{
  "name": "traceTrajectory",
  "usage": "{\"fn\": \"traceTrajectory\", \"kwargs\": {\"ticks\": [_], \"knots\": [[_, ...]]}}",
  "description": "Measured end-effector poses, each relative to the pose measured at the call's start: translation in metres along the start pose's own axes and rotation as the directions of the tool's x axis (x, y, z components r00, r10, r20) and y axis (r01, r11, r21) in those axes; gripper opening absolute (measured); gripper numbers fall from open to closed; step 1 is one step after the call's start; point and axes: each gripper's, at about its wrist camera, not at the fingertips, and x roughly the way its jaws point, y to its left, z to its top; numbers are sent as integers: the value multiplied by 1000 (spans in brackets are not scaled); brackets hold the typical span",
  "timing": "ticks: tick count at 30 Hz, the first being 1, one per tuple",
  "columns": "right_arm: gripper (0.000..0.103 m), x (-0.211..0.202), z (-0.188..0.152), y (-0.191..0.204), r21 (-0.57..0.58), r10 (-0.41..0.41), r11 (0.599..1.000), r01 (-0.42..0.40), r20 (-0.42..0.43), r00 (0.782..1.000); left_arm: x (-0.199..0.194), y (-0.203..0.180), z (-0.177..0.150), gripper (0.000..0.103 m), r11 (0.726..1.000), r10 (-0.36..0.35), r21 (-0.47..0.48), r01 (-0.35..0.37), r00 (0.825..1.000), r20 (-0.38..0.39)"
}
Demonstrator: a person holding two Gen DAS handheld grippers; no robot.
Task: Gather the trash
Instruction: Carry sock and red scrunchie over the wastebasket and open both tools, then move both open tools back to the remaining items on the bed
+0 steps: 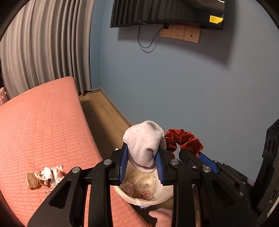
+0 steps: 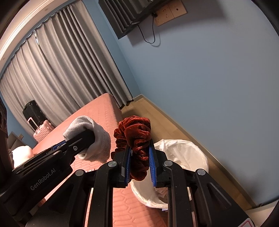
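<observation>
My left gripper is shut on a pale grey sock and holds it above the white-lined trash bin, which has wrappers inside. My right gripper is shut on a dark red velvet scrunchie, held over the bin beside the bed edge. The scrunchie and right gripper show at the right in the left wrist view. The sock and left gripper show at the left in the right wrist view. Crumpled tissues and a brown wrapper lie on the pink bed.
The pink quilted bed fills the left. A wooden floor strip runs between bed and blue wall. Grey curtains hang behind. A pink suitcase stands past the bed. A TV hangs on the wall.
</observation>
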Motion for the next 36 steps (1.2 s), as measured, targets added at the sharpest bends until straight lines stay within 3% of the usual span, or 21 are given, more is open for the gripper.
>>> {"fn": "traceTrajectory", "kwargs": {"ticks": [24, 29, 33, 36], "knots": [[19, 22, 2, -11, 25, -39, 999, 40, -19, 999, 24, -11, 0, 33, 1000, -8, 12, 9, 999, -46], [26, 27, 0, -11, 28, -45, 999, 45, -21, 999, 25, -9, 2, 57, 1000, 17, -4, -17, 999, -32], [28, 30, -1, -10, 28, -47, 998, 48, -27, 999, 24, -5, 3, 59, 999, 33, -15, -33, 999, -22], [38, 31, -2, -8, 29, -49, 998, 50, -26, 998, 24, -1, 3, 60, 999, 38, -27, -39, 999, -25]]}}
